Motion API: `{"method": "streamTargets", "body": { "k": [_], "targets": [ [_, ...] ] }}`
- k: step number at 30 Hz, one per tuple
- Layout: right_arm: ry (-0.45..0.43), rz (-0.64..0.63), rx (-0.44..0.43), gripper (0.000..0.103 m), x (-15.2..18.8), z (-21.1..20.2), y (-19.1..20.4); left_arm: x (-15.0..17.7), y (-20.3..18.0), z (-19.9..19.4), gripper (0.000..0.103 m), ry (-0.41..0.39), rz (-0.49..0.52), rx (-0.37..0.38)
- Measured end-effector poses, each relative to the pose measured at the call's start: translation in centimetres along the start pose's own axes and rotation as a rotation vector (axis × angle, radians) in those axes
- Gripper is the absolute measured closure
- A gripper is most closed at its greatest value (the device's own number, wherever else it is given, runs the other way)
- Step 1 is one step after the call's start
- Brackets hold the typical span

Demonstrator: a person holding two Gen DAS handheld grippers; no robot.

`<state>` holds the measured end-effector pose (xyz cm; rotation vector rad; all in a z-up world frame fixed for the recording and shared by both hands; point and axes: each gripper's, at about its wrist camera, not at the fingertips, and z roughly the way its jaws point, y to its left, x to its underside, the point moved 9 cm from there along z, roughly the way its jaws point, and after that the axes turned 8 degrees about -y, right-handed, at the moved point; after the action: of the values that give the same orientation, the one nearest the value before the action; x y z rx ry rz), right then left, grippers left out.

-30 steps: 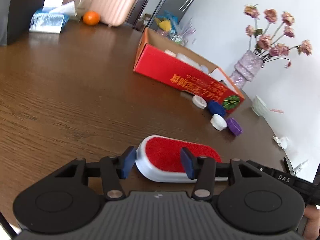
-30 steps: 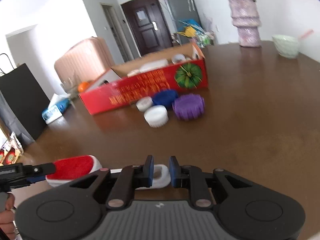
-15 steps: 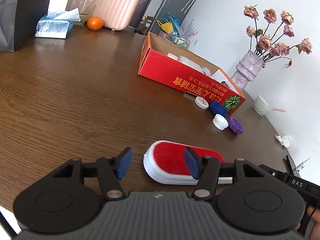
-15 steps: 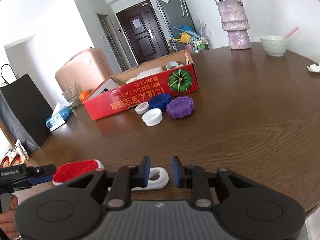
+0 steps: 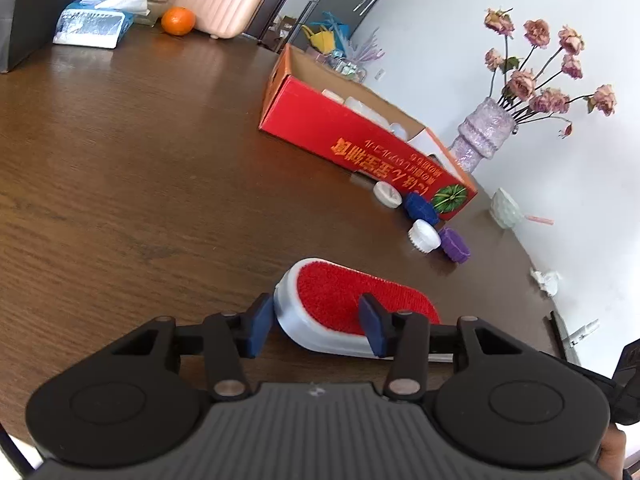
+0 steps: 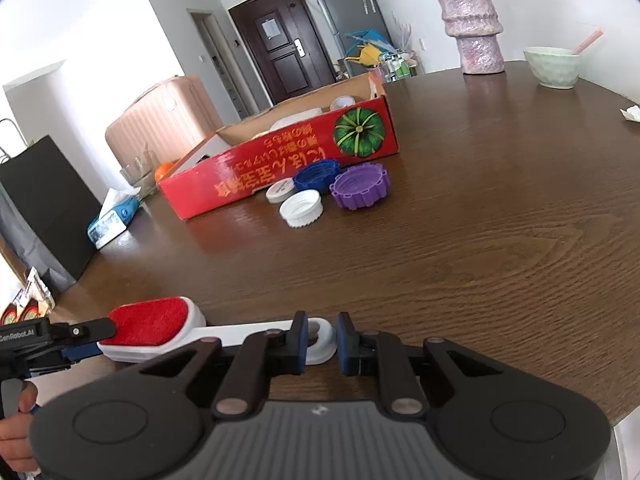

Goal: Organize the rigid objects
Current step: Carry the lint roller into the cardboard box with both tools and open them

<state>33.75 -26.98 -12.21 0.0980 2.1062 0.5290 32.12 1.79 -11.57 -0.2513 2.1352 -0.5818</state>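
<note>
A white brush with a red pad (image 5: 352,304) lies near the table's front edge. My left gripper (image 5: 316,326) straddles the brush head, its blue pads (image 5: 258,322) close on both sides, and looks shut on it. In the right wrist view the brush (image 6: 152,324) lies at lower left, and my right gripper (image 6: 322,340) stands slightly open around the white handle end (image 6: 320,334). An open red cardboard box (image 6: 280,164) holds white items; it also shows in the left wrist view (image 5: 360,148).
Several bottle caps lie by the box: white (image 6: 301,209), blue (image 6: 316,174), purple (image 6: 360,185). A purple vase (image 6: 474,24), a pale bowl (image 6: 552,66), a tissue pack (image 5: 94,26) and an orange (image 5: 178,21) stand on the brown table (image 5: 120,160).
My left gripper's fingers have closed in on the brush head. My right gripper has opened a little around the handle end. The brush looks raised at its head.
</note>
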Motion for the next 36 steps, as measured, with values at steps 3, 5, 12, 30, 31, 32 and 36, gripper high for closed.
{"method": "streamTargets", "body": {
  "k": [3, 5, 12, 30, 31, 32, 36],
  "targets": [
    [-0.024, 0.012, -0.005, 0.088, -1.0, -0.2, 0.0, -1.1, -0.8, 0.1, 0.056, -0.022, 0.015, 0.016],
    [-0.042, 0.002, -0.004, 0.088, -2.0, -0.2, 0.2, -2.4, -1.4, 0.4, 0.056, -0.041, 0.031, 0.029],
    [-0.118, 0.024, -0.049, 0.088, -8.7, 2.0, 0.5, -9.5, -4.3, 3.0, 0.056, -0.138, 0.106, 0.063],
    [-0.041, -0.013, -0.028, 0.088, -20.1, 18.5, 0.0, -19.3, -2.2, 18.7, 0.057, -0.053, 0.149, -0.054],
    [-0.033, -0.018, -0.028, 0.088, -19.8, 18.8, 0.0, -18.8, -1.8, 18.9, 0.057, -0.038, 0.157, -0.065],
    [-0.027, -0.028, -0.027, 0.089, -19.4, 19.0, 0.1, -18.5, -1.6, 18.9, 0.059, -0.039, 0.174, -0.062],
    [0.002, -0.070, -0.053, 0.089, -18.2, 19.2, 0.9, -18.1, -1.7, 18.0, 0.059, -0.068, 0.228, -0.067]
  ]
}}
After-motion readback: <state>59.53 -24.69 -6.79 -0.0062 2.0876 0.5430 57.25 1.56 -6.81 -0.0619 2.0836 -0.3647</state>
